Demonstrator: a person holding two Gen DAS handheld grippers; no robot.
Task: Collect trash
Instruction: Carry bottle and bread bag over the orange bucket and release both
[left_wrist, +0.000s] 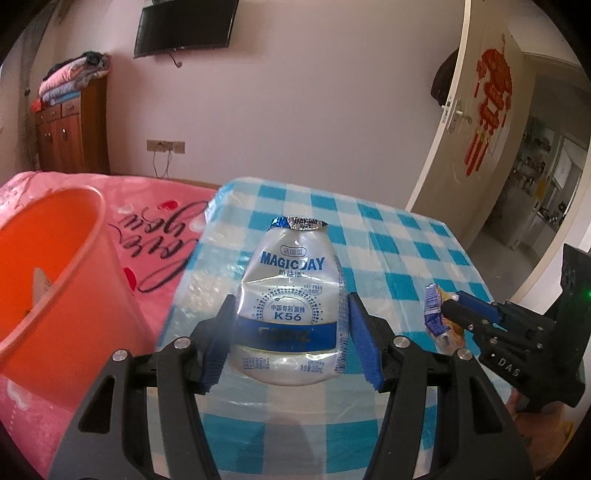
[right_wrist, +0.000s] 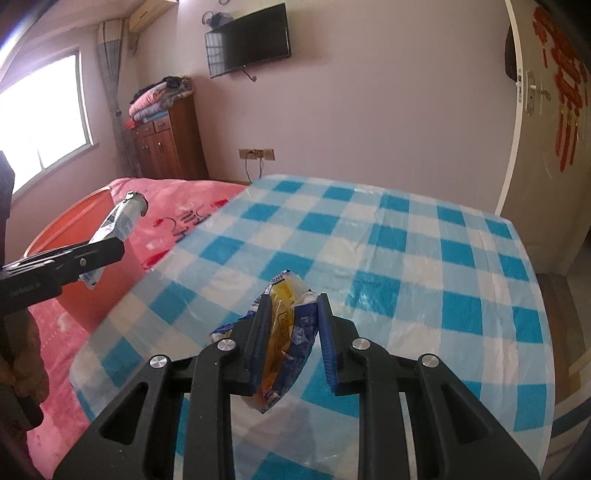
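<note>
**Bottle and wrapper held over the checked desk**

In the left wrist view, low in the frame, the left gripper (left_wrist: 290, 341) is seen with its jaws pinching a crushed drink bottle (left_wrist: 291, 306) at both sides; the bottle is held upright at the centre, lifted above the desk (left_wrist: 399, 240). In the right wrist view, the right gripper (right_wrist: 291, 334) is seen at lower centre with its jaws pressed onto a yellow and blue wrapper (right_wrist: 284, 343), which is raised off the blue and white checked cloth. At the left edge of the left wrist view an orange bucket (left_wrist: 74, 266) is seen beside the desk, resting on a pink bed cover (left_wrist: 155, 218). Farther back, a wooden cabinet (left_wrist: 70, 133) is seen at upper left, a television (left_wrist: 184, 29) on the wall at the top, and a door (left_wrist: 476, 110) at upper right.
</note>
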